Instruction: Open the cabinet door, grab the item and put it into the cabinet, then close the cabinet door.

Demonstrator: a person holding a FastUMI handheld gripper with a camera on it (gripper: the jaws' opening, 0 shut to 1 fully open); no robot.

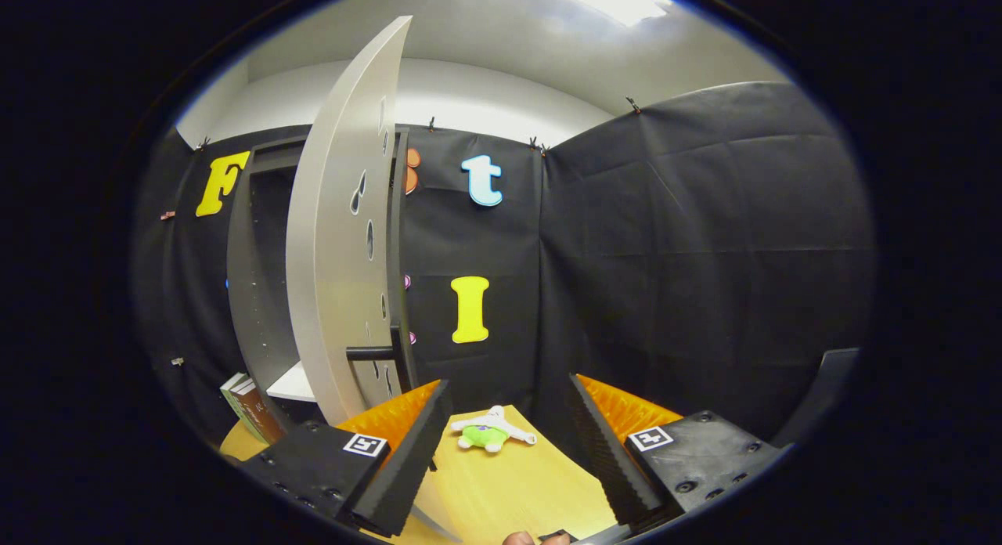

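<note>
The dark grey cabinet [252, 279] stands on the left of the wooden table [517, 482]. Its light grey door [333, 240] is swung open toward me, edge-on, with a black bar handle [374, 352] low on it. A white shelf [293, 384] shows inside the cabinet. A small white and green plush toy [489, 431] lies on the table just ahead of the fingers, between them. My gripper [509, 459] is open, with nothing between its black ridged pads [407, 459]. The left finger is close to the door's lower edge.
Two books [249, 406] lean beside the cabinet's foot at the table's left corner. Black cloth walls close the booth behind and to the right. A dark curved object [822, 396] rises at the far right. A fingertip [520, 539] of a hand shows below the gripper.
</note>
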